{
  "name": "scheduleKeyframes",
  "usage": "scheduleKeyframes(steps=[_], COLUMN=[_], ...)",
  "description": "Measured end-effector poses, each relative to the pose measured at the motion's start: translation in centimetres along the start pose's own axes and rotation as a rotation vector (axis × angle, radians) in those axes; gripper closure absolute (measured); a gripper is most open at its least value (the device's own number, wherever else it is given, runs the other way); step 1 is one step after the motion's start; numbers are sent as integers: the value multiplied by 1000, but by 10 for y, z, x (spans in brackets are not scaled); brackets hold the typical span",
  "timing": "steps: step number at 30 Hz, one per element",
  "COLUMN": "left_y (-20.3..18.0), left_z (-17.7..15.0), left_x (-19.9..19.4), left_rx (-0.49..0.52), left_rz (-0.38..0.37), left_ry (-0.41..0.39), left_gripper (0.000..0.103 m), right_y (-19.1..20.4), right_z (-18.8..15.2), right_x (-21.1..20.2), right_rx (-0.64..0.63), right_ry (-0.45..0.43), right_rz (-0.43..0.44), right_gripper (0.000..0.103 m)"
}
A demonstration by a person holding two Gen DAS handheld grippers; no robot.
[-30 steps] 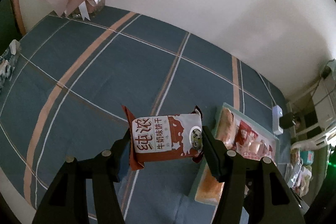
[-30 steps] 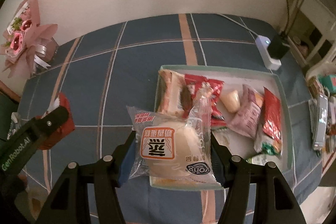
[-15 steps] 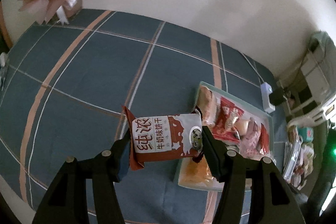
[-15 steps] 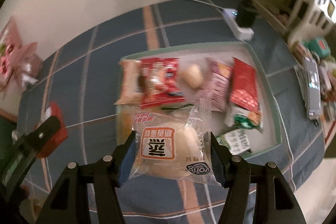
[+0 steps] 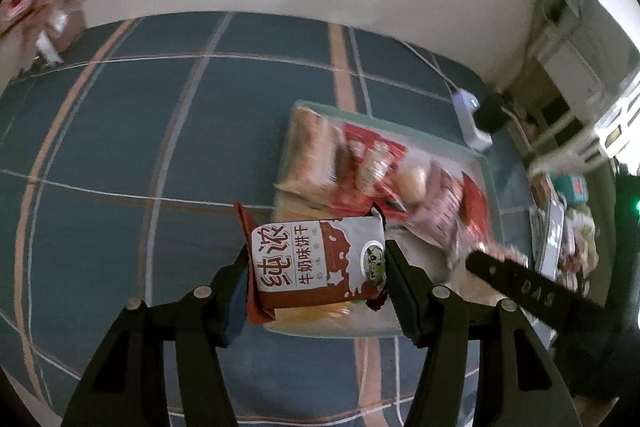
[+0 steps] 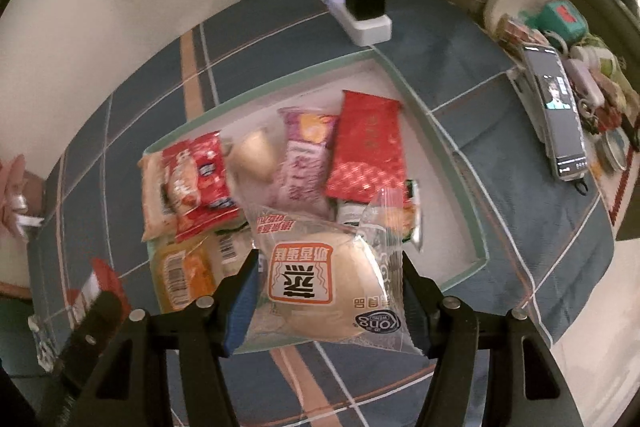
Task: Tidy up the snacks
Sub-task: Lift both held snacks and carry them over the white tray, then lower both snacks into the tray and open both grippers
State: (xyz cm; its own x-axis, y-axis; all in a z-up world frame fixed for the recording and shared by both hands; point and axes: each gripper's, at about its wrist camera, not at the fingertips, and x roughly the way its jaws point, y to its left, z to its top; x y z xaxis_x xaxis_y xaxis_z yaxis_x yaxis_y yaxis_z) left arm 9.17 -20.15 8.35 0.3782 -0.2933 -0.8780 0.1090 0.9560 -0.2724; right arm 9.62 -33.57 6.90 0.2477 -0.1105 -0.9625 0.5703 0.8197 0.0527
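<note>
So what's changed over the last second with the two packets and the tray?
Both grippers swung across the blue plaid cloth toward the shallow green-rimmed tray. The left gripper now holds its brown-and-white biscuit packet at the tray's near edge; the right gripper carries its clear-wrapped round cake over the tray. Both grips unchanged; tray snacks undisturbed.

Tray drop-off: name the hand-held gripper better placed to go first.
Right, probably. The right hand-held gripper holds its bun pack over the tray's near edge; the left's biscuit pack hangs beside the tray's corner.
</note>
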Motion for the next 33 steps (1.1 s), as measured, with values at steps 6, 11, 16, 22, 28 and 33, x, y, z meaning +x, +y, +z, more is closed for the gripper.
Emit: scheduleKeyframes(steps=[6, 11, 16, 22, 28, 33], left_y=[-26, -32, -36, -42, -42, -41], left_z=[-7, -5, -1, 3, 4, 6], left_x=[16, 27, 32, 35, 39, 41], left_rx=[68, 70, 83, 104, 110, 102], left_rz=[-4, -28, -21, -34, -38, -34], left_ry=[40, 48, 17, -4, -12, -9], left_gripper=[41, 41, 40, 40, 40, 39], right_y=[-18, -19, -17, -11, -7, -6], right_z=[10, 17, 21, 24, 26, 26], right_x=[0, -1, 3, 6, 8, 12], right_rx=[39, 35, 29, 14, 2, -3], right_ry=[-10, -24, -19, -17, -11, -1], right_rz=[8, 10, 13, 21, 22, 23], right_gripper=[36, 36, 36, 36, 36, 36])
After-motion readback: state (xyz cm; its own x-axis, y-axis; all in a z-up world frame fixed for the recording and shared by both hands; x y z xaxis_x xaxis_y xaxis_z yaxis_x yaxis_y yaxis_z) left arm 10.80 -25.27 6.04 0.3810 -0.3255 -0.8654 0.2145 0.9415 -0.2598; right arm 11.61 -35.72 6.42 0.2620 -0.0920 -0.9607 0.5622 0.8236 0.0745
